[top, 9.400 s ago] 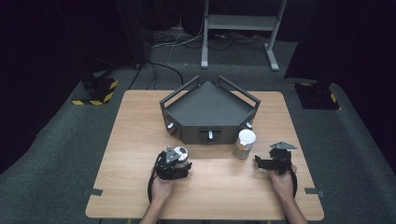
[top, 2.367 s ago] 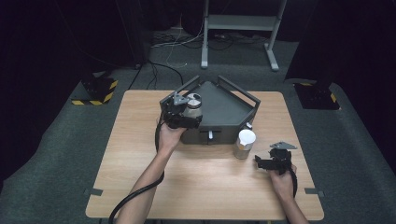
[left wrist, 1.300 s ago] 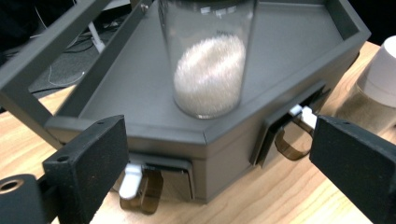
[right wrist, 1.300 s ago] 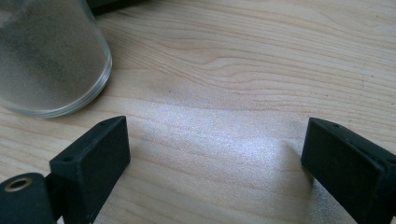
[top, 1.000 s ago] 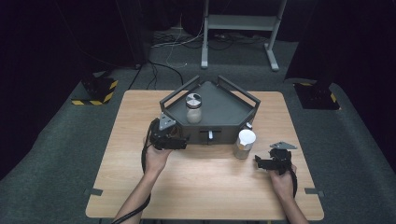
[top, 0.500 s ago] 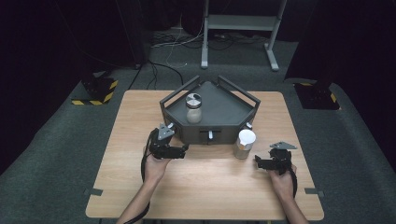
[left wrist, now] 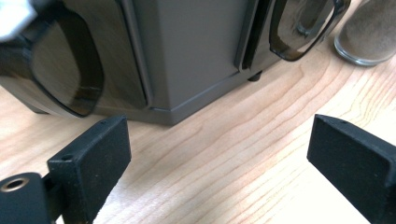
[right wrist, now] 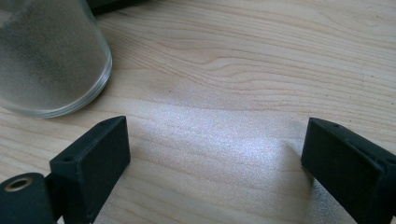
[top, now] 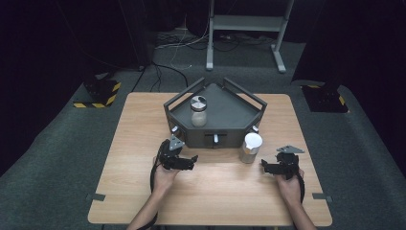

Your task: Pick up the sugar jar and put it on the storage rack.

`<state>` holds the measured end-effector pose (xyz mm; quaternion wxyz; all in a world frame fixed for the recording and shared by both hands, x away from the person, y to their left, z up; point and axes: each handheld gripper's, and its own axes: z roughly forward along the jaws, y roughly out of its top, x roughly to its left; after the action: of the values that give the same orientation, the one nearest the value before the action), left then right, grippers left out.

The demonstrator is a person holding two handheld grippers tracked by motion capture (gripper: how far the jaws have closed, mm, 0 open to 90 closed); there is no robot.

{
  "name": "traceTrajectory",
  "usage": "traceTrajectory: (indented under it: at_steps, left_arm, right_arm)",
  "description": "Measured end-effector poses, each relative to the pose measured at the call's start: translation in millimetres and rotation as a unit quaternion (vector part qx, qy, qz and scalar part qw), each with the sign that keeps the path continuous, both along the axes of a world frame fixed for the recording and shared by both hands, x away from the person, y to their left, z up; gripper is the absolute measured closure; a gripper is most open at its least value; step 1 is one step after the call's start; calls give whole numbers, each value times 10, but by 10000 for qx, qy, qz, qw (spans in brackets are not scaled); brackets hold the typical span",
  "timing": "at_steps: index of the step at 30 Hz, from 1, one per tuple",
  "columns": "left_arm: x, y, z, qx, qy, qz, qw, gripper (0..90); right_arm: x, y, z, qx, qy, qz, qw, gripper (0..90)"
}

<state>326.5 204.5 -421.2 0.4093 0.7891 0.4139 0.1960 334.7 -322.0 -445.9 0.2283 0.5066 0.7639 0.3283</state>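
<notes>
Before the tray [top: 215, 112], on open bench [top: 143, 201], both grippers, left [top: 184, 162] and right [top: 272, 166], rest with fingers spread and empty, the left now drawn back from the jar [top: 198, 111] standing in the tray, the capped jar [top: 251, 148] at its front corner.

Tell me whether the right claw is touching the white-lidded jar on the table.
Apart. The right gripper view shows bare wood between the open right claw and the white-lidded jar; the high view shows the same gap.
</notes>
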Motion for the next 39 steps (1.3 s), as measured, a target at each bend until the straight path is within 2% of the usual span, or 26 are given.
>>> traceTrajectory:
  at_steps: [7,21,28,39]
  left_arm:
    - [44,-43,-111,37,105,54,9999,62]
    - [108,-217,-279,510,314,109,9981,62]
    - [133,-219,-291,513,384,169,9978,60]
    - [133,-217,-294,501,389,173,9978,58]
  right_arm:
    - [0,0,0,1,0,0,10000,76]
    - [0,0,0,1,0,0,10000,76]
    - [0,0,0,1,0,-1,10000,75]
    - [1,0,0,-1,0,1,10000,75]
